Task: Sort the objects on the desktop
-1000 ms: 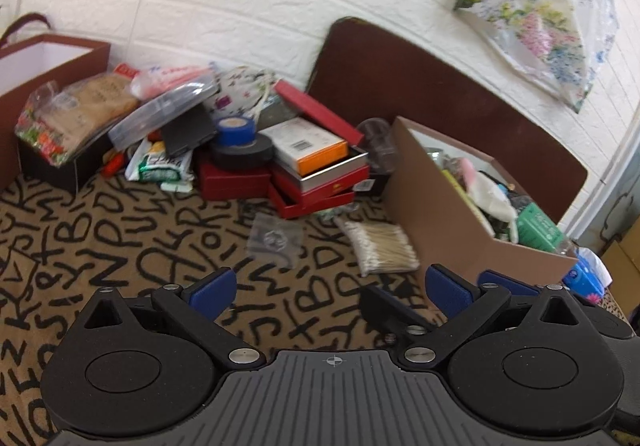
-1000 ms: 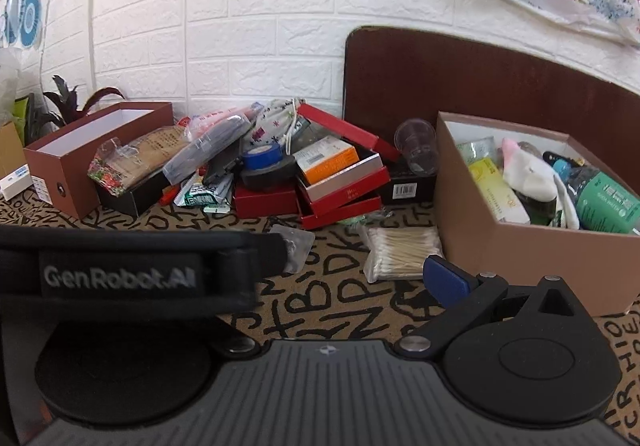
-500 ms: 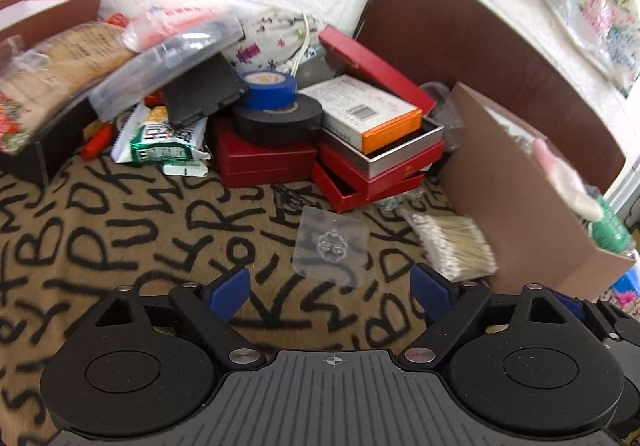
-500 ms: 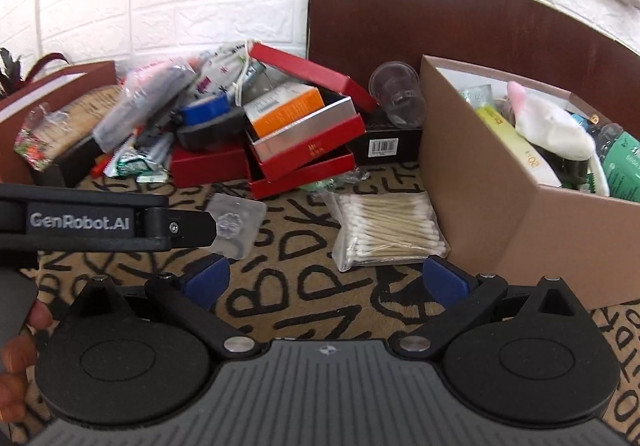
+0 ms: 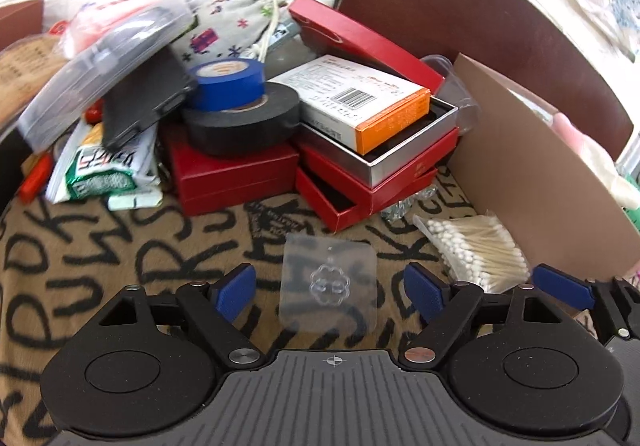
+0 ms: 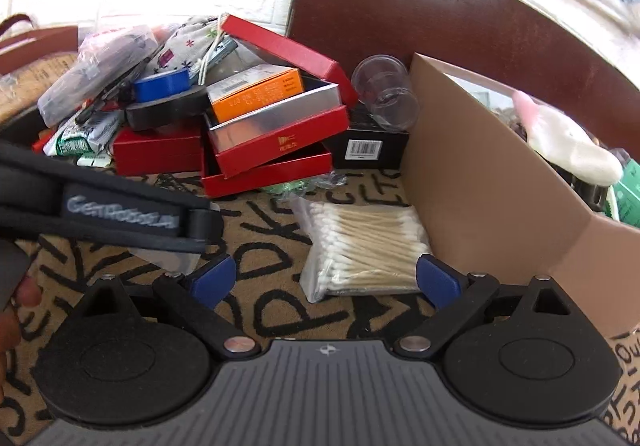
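My left gripper [image 5: 330,288] is open, its blue fingers either side of a clear square adhesive hook [image 5: 329,282] lying flat on the letter-patterned cloth. My right gripper [image 6: 324,280] is open just in front of a bag of cotton swabs [image 6: 362,246], which also shows in the left wrist view [image 5: 478,250]. The swabs lie against a brown cardboard box [image 6: 480,189] that holds several items. The left gripper's black body [image 6: 104,213] crosses the right wrist view at the left.
A pile stands at the back: red boxes [image 5: 236,173], black tape roll [image 5: 244,121], blue tape roll [image 5: 230,79], orange-and-white box [image 5: 360,101], clear case [image 5: 104,57], green packet [image 5: 100,169]. A clear cup [image 6: 386,91] sits on a black box [image 6: 366,151]. A dark chair back [image 6: 400,5] stands behind.
Both grippers have moved forward and down toward the cloth. The hook now lies between my left fingers, and the swab bag is close before my right fingers.
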The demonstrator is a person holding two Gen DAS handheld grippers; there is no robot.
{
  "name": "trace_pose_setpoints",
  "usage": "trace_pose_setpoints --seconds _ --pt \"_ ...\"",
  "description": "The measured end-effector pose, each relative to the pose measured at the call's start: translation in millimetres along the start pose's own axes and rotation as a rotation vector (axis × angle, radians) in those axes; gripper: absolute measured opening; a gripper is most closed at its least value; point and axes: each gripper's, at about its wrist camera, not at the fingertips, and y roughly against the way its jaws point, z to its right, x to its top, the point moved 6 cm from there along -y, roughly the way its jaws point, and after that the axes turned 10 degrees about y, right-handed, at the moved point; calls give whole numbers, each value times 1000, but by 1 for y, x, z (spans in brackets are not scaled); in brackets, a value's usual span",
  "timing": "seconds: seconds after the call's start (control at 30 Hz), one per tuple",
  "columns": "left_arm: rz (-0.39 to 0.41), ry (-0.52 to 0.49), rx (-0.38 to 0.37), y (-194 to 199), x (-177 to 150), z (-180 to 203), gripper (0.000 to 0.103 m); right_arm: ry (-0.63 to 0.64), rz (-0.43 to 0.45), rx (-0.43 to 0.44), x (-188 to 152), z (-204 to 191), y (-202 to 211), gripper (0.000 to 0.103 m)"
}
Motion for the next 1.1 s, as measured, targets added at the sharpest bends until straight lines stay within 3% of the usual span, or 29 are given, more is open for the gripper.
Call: trace_pose_setpoints --seconds 0.17,0.27,0.3,0.33,0.43,0.63,1.1 --pt "-2 -41 7 -7 2 3 75 30 -25 -33 -1 -1 -13 85" --pt "-8 -39 12 -7 2 2 53 19 -30 -48 -1 3 -17 74" --pt "-16 -29 5 -8 3 2 36 29 -30 -66 -1 3 -17 62" --pt "-26 -14 -3 -8 3 1 26 45 -32 -84 0 2 -17 48" --pt "-39 16 -25 -8 3 2 9 66 -52 -82 0 1 -20 29" --pt "-47 31 -59 6 -1 6 0 21 -48 -38 -1 3 -11 19" --pt "-86 40 -66 62 -42 0 0 2 -43 134 -27 -7 58 15"
